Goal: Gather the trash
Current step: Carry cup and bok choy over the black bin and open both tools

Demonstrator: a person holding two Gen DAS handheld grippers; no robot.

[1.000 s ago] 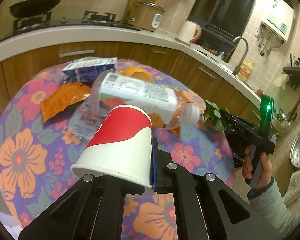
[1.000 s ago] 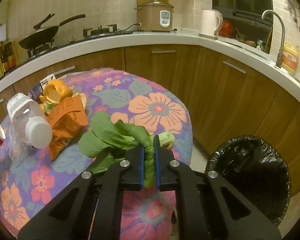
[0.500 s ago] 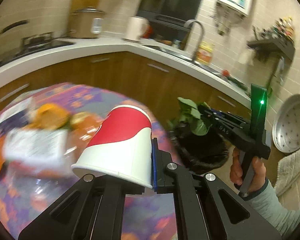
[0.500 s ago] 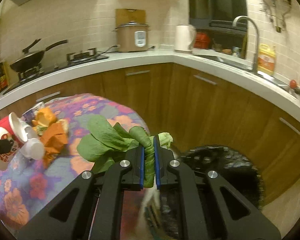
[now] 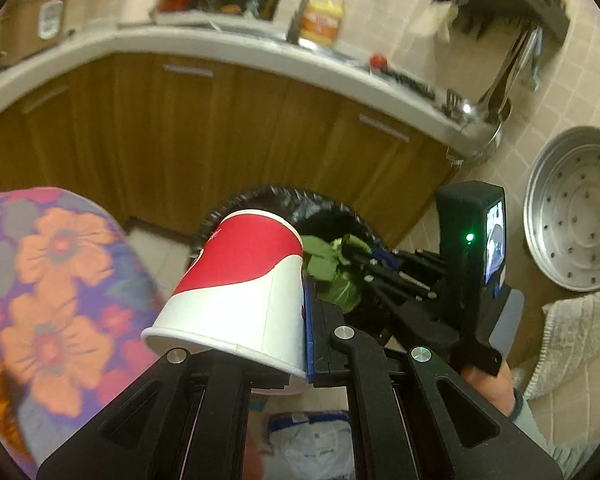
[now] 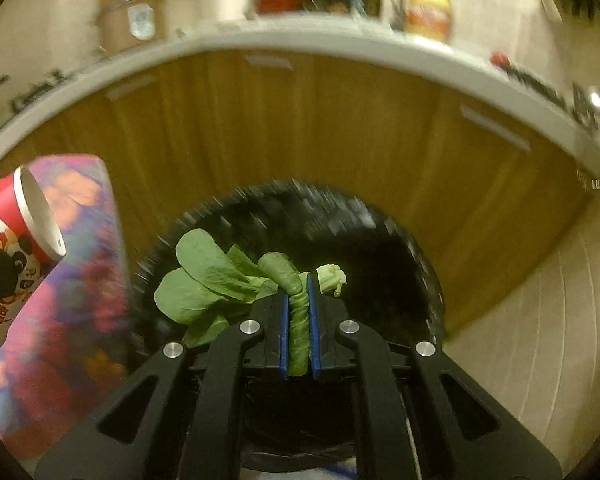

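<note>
My left gripper (image 5: pixel 300 320) is shut on a red and white paper cup (image 5: pixel 240 280), held on its side by the rim, beside the table edge and short of the bin. The cup also shows in the right wrist view (image 6: pixel 16 240). My right gripper (image 6: pixel 298 320) is shut on the stalk of a green leafy vegetable (image 6: pixel 220 280) and holds it over the black-bagged trash bin (image 6: pixel 380 240). In the left wrist view the right gripper (image 5: pixel 364 264) with the vegetable (image 5: pixel 332 268) hangs over the bin (image 5: pixel 324 208).
The floral tablecloth table (image 5: pixel 52 280) is at the left, close to the bin. Wooden cabinets (image 5: pixel 220 120) and a white counter curve behind the bin. A plastic bag (image 5: pixel 312 440) lies on the floor below. A metal steamer tray (image 5: pixel 576 208) leans on the right wall.
Both grippers have swung right, away from the table, toward the bin. The right gripper with the vegetable now hangs over the bin; the cup has come close to the bin.
</note>
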